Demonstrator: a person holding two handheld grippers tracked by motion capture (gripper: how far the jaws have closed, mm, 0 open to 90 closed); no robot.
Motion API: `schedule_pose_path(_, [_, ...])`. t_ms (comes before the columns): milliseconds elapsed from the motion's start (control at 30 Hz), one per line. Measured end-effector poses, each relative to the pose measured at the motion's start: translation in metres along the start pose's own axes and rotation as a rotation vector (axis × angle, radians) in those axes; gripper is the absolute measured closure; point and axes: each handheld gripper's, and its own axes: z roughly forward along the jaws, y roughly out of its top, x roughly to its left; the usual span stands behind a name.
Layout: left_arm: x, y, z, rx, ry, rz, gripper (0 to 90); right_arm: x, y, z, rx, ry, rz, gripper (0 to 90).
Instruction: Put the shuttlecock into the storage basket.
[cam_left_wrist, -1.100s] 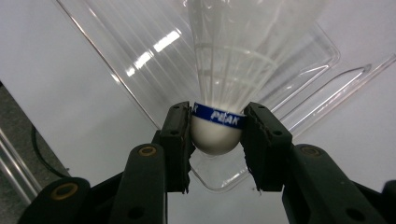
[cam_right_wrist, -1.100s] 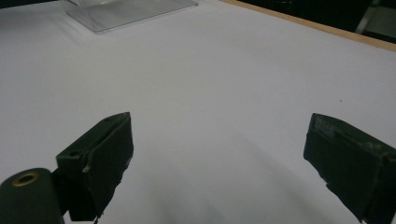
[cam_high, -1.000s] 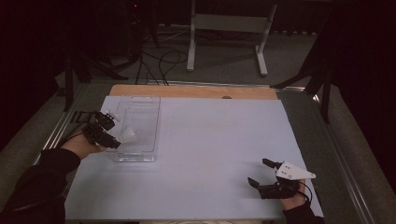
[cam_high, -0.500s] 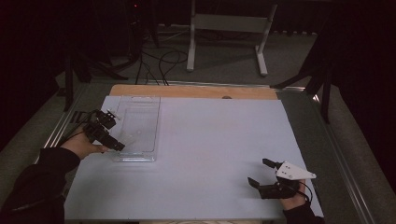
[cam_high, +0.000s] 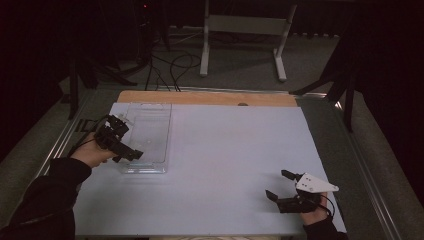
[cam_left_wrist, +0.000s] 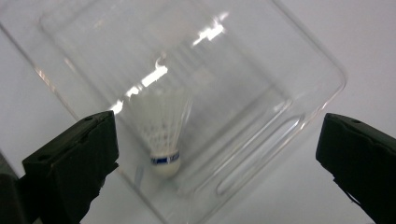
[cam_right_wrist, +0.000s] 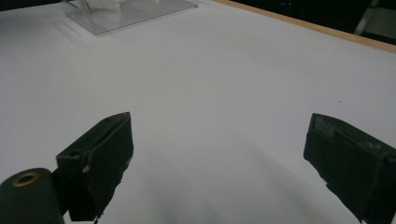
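My right gripper is resting wide and empty on the white surface. My left gripper is hovering, jaws wide, over the clear tray holding the shuttlecock. Risk: a descending jaw is clipping the tray wall, skidding tray and shuttlecock.

White table sheet, wooden table edge, metal stand and floor cables beyond
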Motion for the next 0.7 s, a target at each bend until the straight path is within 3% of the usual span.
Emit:
schedule_pose_path(167, [-0.003,0.005,0.000,-0.028,-0.012,0.026,0.1,0.000,0.000,-0.001,-0.001,-0.002,0.001,8.4])
schedule_pose_path(200, [-0.005,0.009,-0.001,-0.058,-0.029,0.028,0.1,0.000,0.000,-0.001,-0.001,-0.001,0.002,8.4])
schedule_pose_path(433, [-0.013,0.022,-0.005,-0.151,-0.055,0.031,0.1,0.000,0.000,-0.001,-0.001,-0.002,0.000,8.4])
schedule_pose_path(700, [-0.029,0.037,0.000,-0.218,-0.087,0.111,0.1,0.000,0.000,-0.001,-0.002,0.001,0.003,8.3])
